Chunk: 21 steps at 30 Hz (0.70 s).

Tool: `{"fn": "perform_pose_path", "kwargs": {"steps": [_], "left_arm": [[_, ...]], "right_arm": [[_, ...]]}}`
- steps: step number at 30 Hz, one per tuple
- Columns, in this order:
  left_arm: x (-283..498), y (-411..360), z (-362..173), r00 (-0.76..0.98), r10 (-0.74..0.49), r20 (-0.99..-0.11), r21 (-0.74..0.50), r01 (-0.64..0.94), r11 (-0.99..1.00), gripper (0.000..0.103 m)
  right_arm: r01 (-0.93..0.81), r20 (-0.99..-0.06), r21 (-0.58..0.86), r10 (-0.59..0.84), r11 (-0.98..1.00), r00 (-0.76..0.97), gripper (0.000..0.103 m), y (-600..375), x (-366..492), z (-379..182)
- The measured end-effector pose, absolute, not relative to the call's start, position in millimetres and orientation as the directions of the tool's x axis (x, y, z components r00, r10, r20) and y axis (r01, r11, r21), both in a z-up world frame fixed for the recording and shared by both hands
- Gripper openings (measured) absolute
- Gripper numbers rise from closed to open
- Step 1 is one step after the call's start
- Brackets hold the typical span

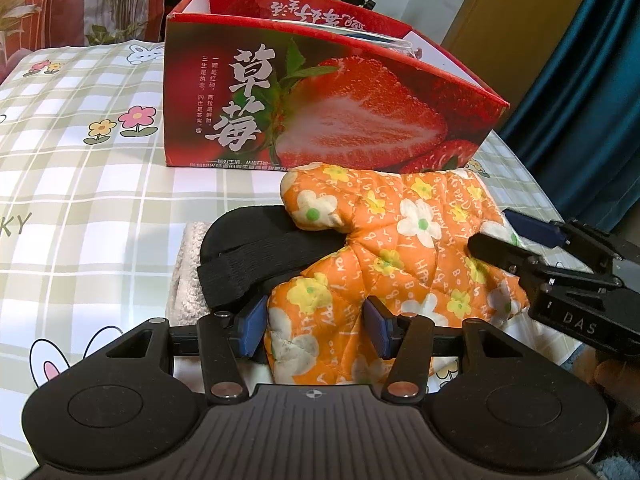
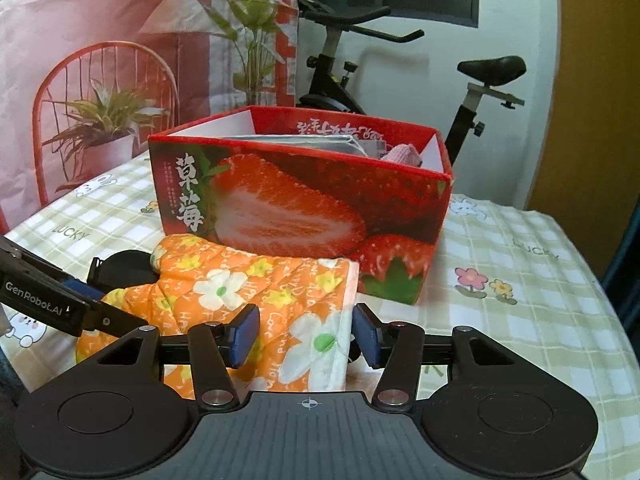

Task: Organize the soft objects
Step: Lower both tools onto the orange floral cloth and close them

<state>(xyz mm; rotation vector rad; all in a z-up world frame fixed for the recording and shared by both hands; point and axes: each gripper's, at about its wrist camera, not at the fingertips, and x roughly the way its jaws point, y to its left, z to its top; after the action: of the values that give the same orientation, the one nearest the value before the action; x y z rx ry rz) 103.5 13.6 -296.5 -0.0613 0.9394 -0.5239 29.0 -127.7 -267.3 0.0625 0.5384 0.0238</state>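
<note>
Box (image 2: 300, 204) of strawberries as landmark, orange mitt (image 1: 400, 248) touching its front wall, left gripper (image 1: 316, 328) and right gripper (image 2: 306, 332) spread around mitt ends, unclosed: pickup step, apparently; next, pinch, lift over rim.

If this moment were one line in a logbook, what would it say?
left gripper: open around orange floral oven mitt | right gripper: open at mitt cuff | strawberry box: behind mitt

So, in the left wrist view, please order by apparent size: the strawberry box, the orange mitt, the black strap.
1. strawberry box, largest.
2. orange mitt; it lies nearer the camera, so the gap may be bigger.
3. black strap, smallest, partly hidden under the mitt.
</note>
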Motion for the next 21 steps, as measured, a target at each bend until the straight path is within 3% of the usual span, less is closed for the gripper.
{"fn": "perform_pose_path", "kwargs": {"steps": [5, 11, 14, 16, 19, 21], "left_arm": [[103.7, 13.3, -296.2, 0.476, -0.453, -0.754, -0.272, 0.4, 0.875, 0.055], [104.8, 17.4, -290.2, 0.464, -0.467, -0.753, -0.306, 0.381, 0.872, 0.058], [103.9, 22.3, -287.2, 0.433, -0.502, -0.748, -0.369, 0.356, 0.858, 0.068], [100.3, 19.4, -286.0, 0.428, -0.502, -0.751, -0.365, 0.364, 0.857, 0.069], [97.6, 13.7, -287.8, 0.425, -0.487, -0.763, -0.34, 0.378, 0.861, 0.067], [96.9, 13.0, -288.1, 0.436, -0.476, -0.764, -0.325, 0.377, 0.867, 0.053]], "right_arm": [[-0.056, -0.546, 0.127, 0.117, 0.99, 0.829, 0.035, -126.0, 33.6, -272.6], [-0.072, -0.572, 0.176, 0.161, 0.982, 0.804, 0.034, -125.5, 36.0, -278.0], [-0.068, -0.574, 0.19, 0.167, 0.979, 0.801, 0.034, -127.1, 35.9, -279.2], [-0.063, -0.575, 0.199, 0.169, 0.978, 0.801, 0.033, -128.3, 35.9, -279.5], [-0.057, -0.573, 0.213, 0.172, 0.975, 0.801, 0.033, -129.9, 35.3, -280.1], [-0.055, -0.572, 0.216, 0.172, 0.975, 0.802, 0.033, -129.7, 34.4, -280.2]]}}
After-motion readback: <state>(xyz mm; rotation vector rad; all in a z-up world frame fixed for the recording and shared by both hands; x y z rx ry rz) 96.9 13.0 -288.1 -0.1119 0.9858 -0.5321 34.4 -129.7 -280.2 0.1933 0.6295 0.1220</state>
